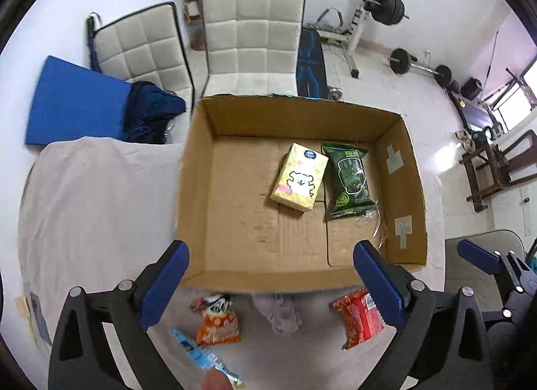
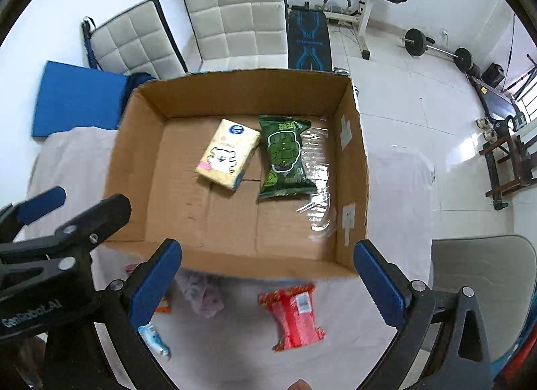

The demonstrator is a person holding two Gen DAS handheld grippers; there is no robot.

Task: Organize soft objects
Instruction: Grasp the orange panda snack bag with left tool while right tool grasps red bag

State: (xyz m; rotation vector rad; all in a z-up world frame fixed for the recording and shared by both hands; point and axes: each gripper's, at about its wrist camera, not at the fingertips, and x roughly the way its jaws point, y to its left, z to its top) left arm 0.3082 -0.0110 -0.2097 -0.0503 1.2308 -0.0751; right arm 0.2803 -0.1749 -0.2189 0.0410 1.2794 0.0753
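Both grippers wide open, nothing held. Left gripper (image 1: 270, 277) has its blue pads (image 1: 164, 286) spread over the near wall of the cardboard box (image 1: 198, 188); right gripper (image 2: 268, 275) sits the same way, just beside it, over the same wall.

Already in the box: yellow tissue pack (image 1: 299, 176) and green snack bag (image 1: 350, 180), side by side and touching near the far-right corner, with a clear plastic wrapper (image 2: 315, 168) against the right wall. Left half of the box floor is bare.

Not yet boxed, on the white cloth (image 1: 94, 195) in front of the box:
- red snack packet (image 2: 295, 314) — almost centred between the right fingers, the obvious next pick
- orange snack packet (image 1: 218, 322) and blue-white pouch (image 1: 204, 356) — under the left gripper
- lilac cloth bundle (image 1: 280, 312) — between the two, touching the box's near wall

My read of the step: come down for the next pick, right on red.

How to do it well:
- drop straight down and span the packet's narrow width, not its length
- close gently — it's an air-filled bag, likely to squirt sideways or crush
- lift clear of the near wall before going forward; the rim looks easy to catch
- set it down in the bare left half, not on top of the tissue pack
- keep the left gripper out of the way, the two are close
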